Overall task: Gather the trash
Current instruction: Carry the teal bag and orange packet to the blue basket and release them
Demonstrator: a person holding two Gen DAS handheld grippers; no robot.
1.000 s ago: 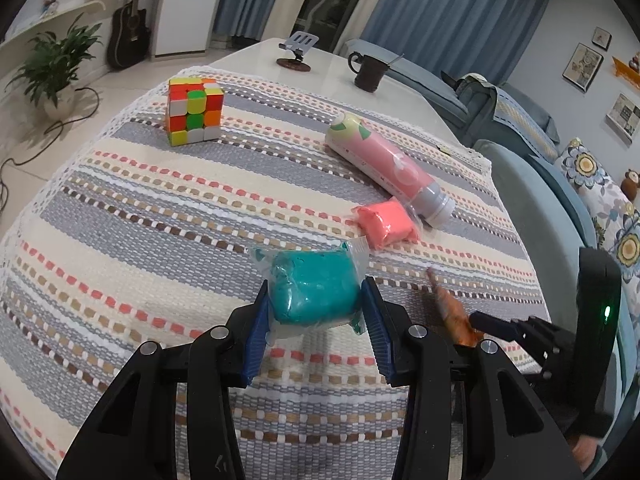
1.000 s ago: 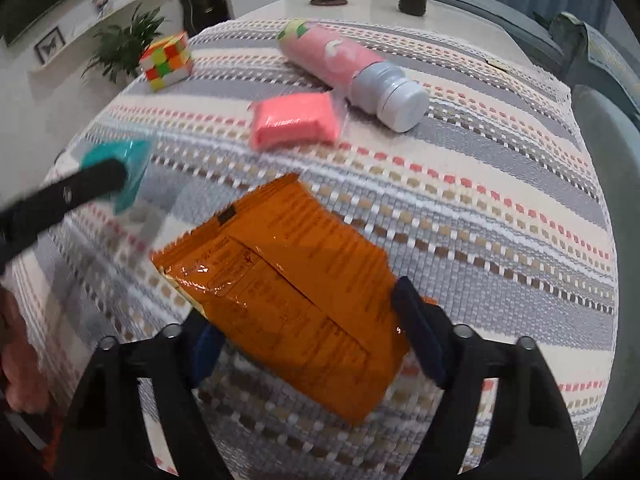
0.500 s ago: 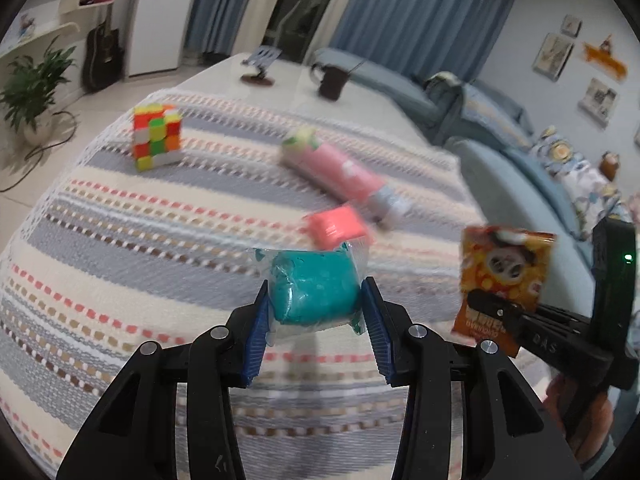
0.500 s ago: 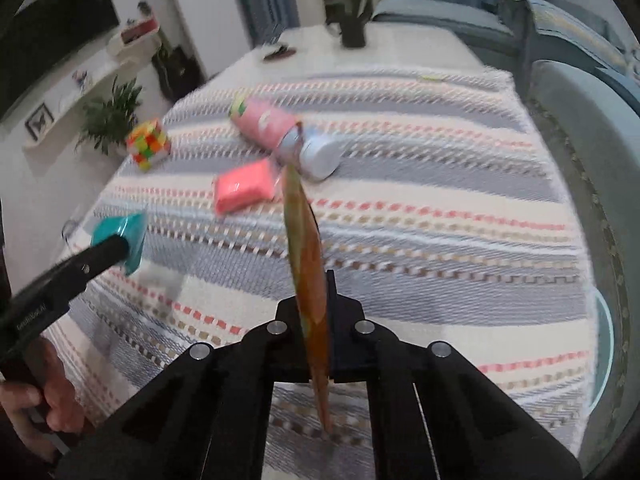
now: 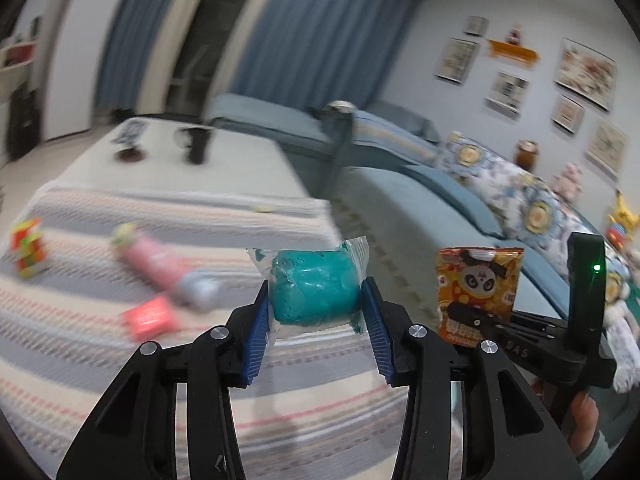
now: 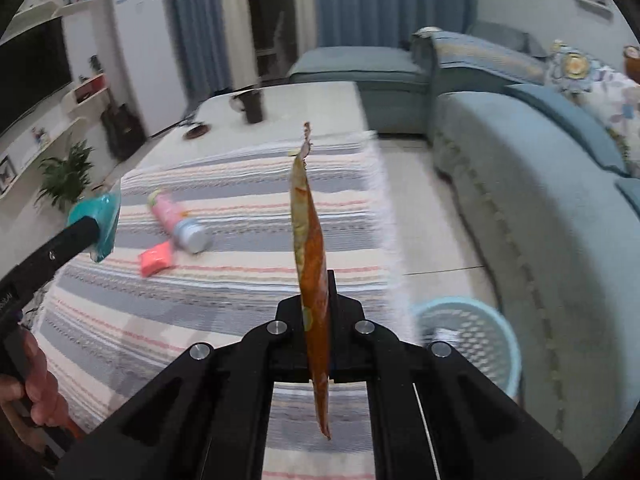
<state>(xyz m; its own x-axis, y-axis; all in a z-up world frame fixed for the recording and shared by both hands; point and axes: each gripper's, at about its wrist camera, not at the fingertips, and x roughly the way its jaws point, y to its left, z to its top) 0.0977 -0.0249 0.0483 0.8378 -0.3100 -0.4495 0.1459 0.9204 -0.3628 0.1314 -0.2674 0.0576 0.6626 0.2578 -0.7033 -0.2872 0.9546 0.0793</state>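
With the teal bag [image 5: 314, 292] clamped in the left gripper [image 5: 316, 320] and the snack packet [image 6: 310, 248] pinched in the right gripper [image 6: 318, 336], both should be carried over the blue basket [image 6: 504, 344] at near right before release.

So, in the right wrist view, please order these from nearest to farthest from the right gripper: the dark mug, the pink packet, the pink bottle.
From the right gripper, which pinches the orange snack bag:
1. Pink packet, on the striped cloth, left.
2. Pink bottle, lying just behind the packet, left.
3. Dark mug, on the bare tabletop at the far end.
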